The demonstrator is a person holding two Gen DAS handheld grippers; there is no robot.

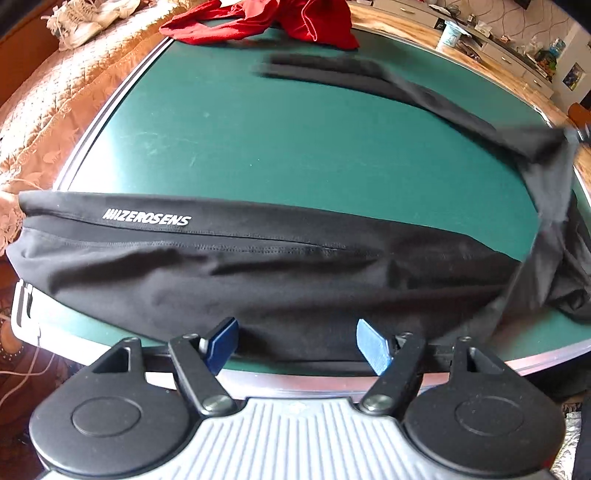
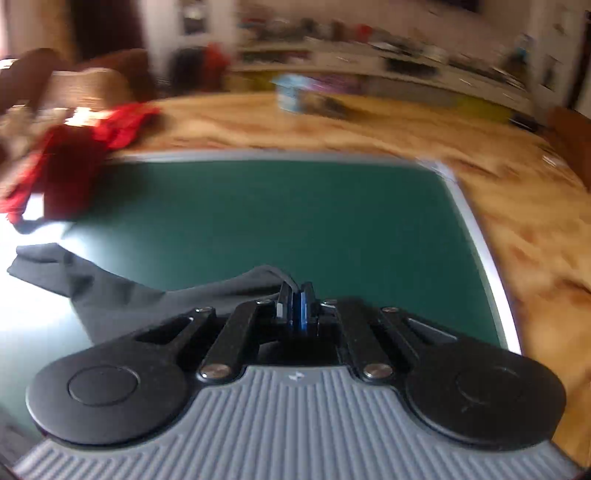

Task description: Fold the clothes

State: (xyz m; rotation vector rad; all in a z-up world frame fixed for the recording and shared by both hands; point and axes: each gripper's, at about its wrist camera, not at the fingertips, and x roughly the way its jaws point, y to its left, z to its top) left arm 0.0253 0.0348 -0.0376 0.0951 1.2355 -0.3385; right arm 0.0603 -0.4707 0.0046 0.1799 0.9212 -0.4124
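Nearest to us in the left wrist view are the left tongs (image 1: 297, 341), spread wide with nothing between their blue pads, poised at the near hem of the black stretch-fabric trousers (image 1: 236, 273) with a white printed logo by the waistband. These trousers lie across the near edge of the green-topped tabletop (image 1: 258, 140); one part rests flat in front of us, while a second part rises at the right side and stretches as a blurred dark band toward the far edge. In the right wrist view the right tongs (image 2: 295, 301) are pressed fully together on a pinch of that same black cloth, which trails down and to the left onto the green surface. We judge the fabric to be light, thin and limp, with some stretch and a smooth, slightly slippery face: it will sag and slide rather than keep a crease, so a fold needs to be laid down, not dropped. We would take hold at seams, the hem or the waistband, where the doubled cloth gives the pads more to bite, and keep the two holds well apart so the span stays taut. A crumpled red garment (image 1: 266, 22) sits at the far edge of the tabletop, apart from the trousers, and a white plastic cup (image 1: 450, 35) stands on the wood-patterned surface beyond.
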